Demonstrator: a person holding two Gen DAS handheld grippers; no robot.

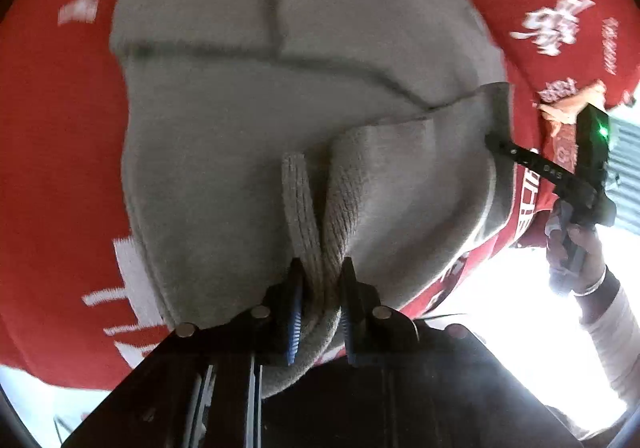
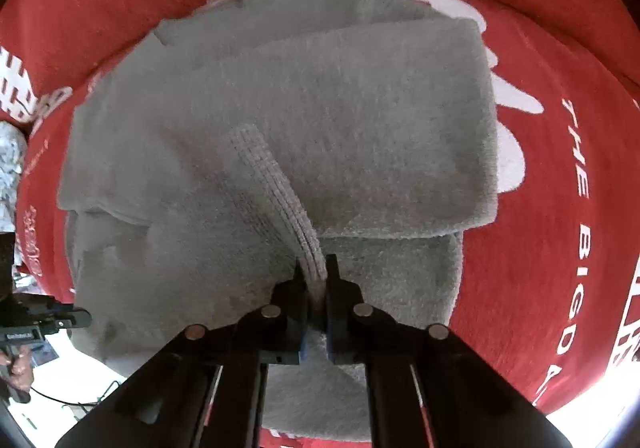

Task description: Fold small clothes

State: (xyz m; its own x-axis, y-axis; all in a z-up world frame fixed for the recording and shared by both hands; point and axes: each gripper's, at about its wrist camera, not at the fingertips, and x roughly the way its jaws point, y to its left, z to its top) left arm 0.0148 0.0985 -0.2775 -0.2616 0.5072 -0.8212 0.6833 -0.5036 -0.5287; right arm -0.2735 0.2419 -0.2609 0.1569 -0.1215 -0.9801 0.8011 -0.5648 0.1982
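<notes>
A small grey fleece garment (image 1: 260, 127) lies partly folded on a red cloth (image 1: 52, 167) with white lettering. My left gripper (image 1: 322, 278) is shut on a bunched ribbed hem (image 1: 304, 207) at the garment's near edge, the fabric squeezed between its blue pads. At the right of the left wrist view, the right gripper (image 1: 494, 141) meets the garment's far corner. In the right wrist view the same grey garment (image 2: 340, 119) fills the middle, and my right gripper (image 2: 316, 268) is shut on a ribbed band (image 2: 272, 191) that rises between the fingers.
The red cloth (image 2: 560, 167) spreads beyond the garment on all sides. A person's hand (image 1: 576, 248) with a white sleeve holds the right gripper. The left gripper's body (image 2: 44, 324) and a hand show at the left edge of the right wrist view. A bright pale surface lies beyond the cloth's edge.
</notes>
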